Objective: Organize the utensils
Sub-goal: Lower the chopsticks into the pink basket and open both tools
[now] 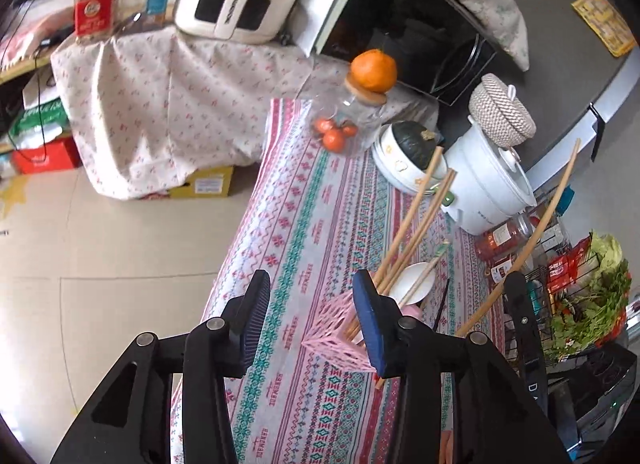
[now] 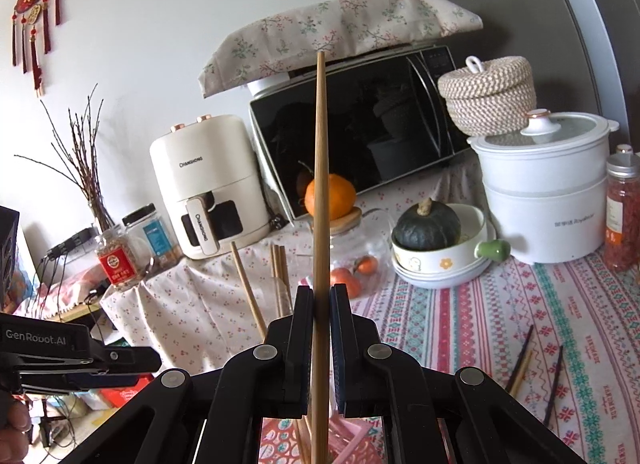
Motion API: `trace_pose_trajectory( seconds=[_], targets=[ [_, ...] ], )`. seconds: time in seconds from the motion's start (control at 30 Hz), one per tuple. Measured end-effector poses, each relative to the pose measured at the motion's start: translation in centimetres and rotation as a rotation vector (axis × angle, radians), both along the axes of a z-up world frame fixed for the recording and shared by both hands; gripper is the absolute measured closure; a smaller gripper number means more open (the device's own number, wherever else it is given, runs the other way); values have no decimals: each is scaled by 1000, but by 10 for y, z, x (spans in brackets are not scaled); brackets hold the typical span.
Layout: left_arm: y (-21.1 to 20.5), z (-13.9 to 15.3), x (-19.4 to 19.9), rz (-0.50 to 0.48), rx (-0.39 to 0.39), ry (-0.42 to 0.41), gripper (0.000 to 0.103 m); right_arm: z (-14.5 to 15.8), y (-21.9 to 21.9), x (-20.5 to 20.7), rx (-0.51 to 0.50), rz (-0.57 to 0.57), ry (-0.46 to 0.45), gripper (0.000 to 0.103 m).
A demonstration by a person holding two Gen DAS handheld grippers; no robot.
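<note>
Microwave (image 2: pixel 360 135) under floral cloth (image 2: pixel 340 27) at 12 o'clock, cream air fryer (image 2: pixel 208 183) at 10, orange (image 2: pixel 330 193) on jar lid, dark squash (image 2: pixel 426 225) in bowl (image 2: pixel 436 264), white steamer pot (image 2: pixel 544 199) with woven basket (image 2: pixel 488 95) at 2, patterned desk (image 2: pixel 520 304).

Surface (image 1: pixel 288 248): open patterned strip, left side. Obstructions right: pink holder (image 1: pixel 340 328) with upright chopsticks (image 1: pixel 416 232), white pot (image 1: pixel 488 187), wire basket (image 1: pixel 532 328).

I see pink lattice holder (image 1: pixel 334 338), tan chopstick (image 2: pixel 320 223), bench cloth (image 1: pixel 304 223) striped pink, teal, white. Orange tangerine (image 2: pixel 330 194), dark green squash (image 2: pixel 426 225), cream air fryer (image 2: pixel 208 183), blue finger pads (image 1: pixel 370 320).
</note>
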State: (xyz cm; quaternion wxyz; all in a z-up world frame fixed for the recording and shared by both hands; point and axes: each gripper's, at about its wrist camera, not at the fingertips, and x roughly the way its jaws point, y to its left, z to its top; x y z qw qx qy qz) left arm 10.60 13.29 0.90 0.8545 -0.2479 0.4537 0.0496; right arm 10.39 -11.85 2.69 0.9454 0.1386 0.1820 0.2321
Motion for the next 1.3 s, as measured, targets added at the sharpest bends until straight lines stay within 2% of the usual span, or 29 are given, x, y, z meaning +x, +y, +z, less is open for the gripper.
trace_pose_trajectory(
  seconds=[0.07, 0.33, 0.67, 0.8, 1.1, 1.2, 1.3],
  targets=[
    [11, -9, 0, 19, -22, 45, 58, -5, 12, 2, -7, -10, -8, 96],
    [25, -10, 4, 19, -87, 42, 58, -30, 44, 3, -108, -41, -34, 95],
    [13, -4, 3, -26, -57, 20, 58, -53, 47, 2, -132, -38, 19, 95],
    [9, -2, 2, -40, -44, 13, 58, -54, 47, -2, -159, -21, 36, 95],
    [-6, 6, -2, -89, -12, -19, 58, -49, 31, -8, -142, -10, 88, 94],
    [-15, 11, -4, -104, 34, -31, 58, -38, 24, -7, -161, 3, 116, 90],
    [-25, 14, -6, -128, 62, -34, 58, -26, 13, -2, -177, 22, 176, 76]
  ],
)
